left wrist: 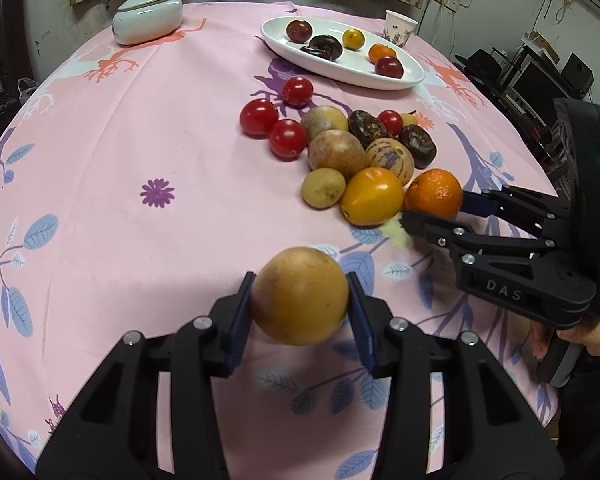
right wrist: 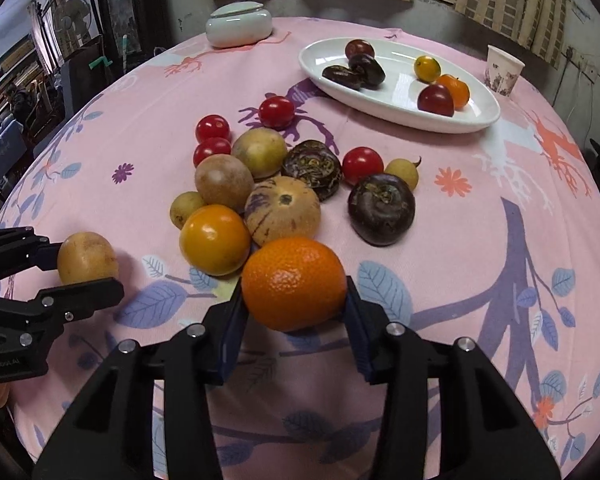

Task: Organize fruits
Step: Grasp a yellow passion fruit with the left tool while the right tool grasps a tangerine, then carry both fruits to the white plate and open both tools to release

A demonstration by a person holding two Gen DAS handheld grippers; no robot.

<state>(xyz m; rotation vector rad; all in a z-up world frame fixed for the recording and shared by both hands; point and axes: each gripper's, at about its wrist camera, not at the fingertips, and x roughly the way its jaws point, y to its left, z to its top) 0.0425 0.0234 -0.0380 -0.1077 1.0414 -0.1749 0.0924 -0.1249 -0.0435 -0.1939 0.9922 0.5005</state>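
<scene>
Pink floral cloth covers the tabletop (left wrist: 140, 140), with striped curtains hanging behind it and a lidded white jar (left wrist: 148, 18) and a paper cup (left wrist: 399, 27) near the far edge. Loose fruit lies heaped at the middle: red cherry tomatoes (left wrist: 259, 117), tan passion fruits (left wrist: 336, 154), dark wrinkled fruits (left wrist: 417, 146), a striped pepino (left wrist: 389, 159) and a yellow tomato (left wrist: 373, 202). Beyond the heap, a white oval plate (left wrist: 380, 76) holds six small fruits. The left gripper (left wrist: 300, 294) has its jaws closed on a yellowish-brown round fruit (left wrist: 300, 296), apparently lifted just clear of the cloth, though the view does not settle that. The right gripper (right wrist: 295, 286) has its jaws clamped on an orange mandarin (right wrist: 295, 282) at the near side of the heap, just beside the yellow tomato.
</scene>
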